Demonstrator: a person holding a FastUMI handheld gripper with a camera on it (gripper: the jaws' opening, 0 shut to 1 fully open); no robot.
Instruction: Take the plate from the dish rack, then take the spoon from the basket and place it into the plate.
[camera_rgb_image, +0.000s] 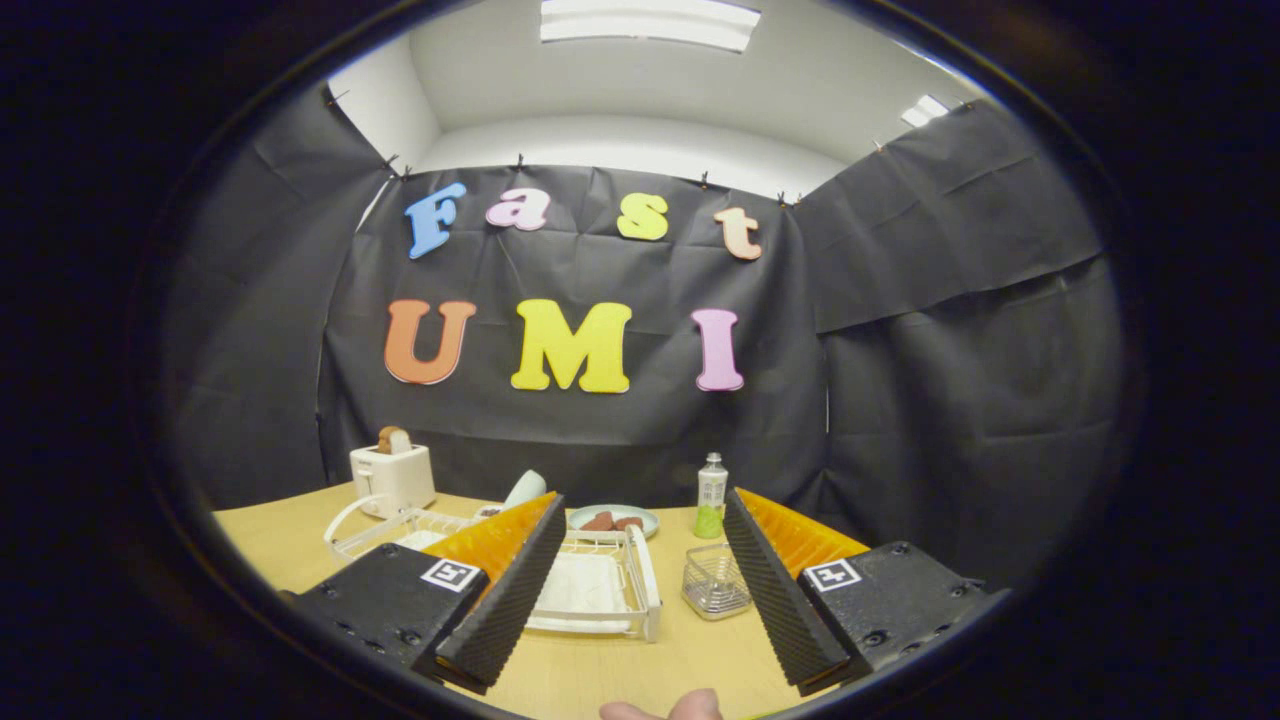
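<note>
My gripper (640, 500) is open, its two black-padded fingers spread wide above the wooden table (600, 670) with nothing between them. Just ahead of the left finger (505, 590) sits the white dish rack (600, 585). That finger hides part of the rack, and a pale flat piece (420, 538) shows in the rack's left half. A small wire basket (716, 580) stands right of the rack, close to the right finger (780, 590). Its contents are too small to tell.
A white toaster (392, 478) with bread in it stands at the back left. Behind the rack are a pale cup (525, 488), a light plate (640, 517) with brown pieces on it and a small bottle (711, 495). A person's fingertips (662, 709) show at the near edge.
</note>
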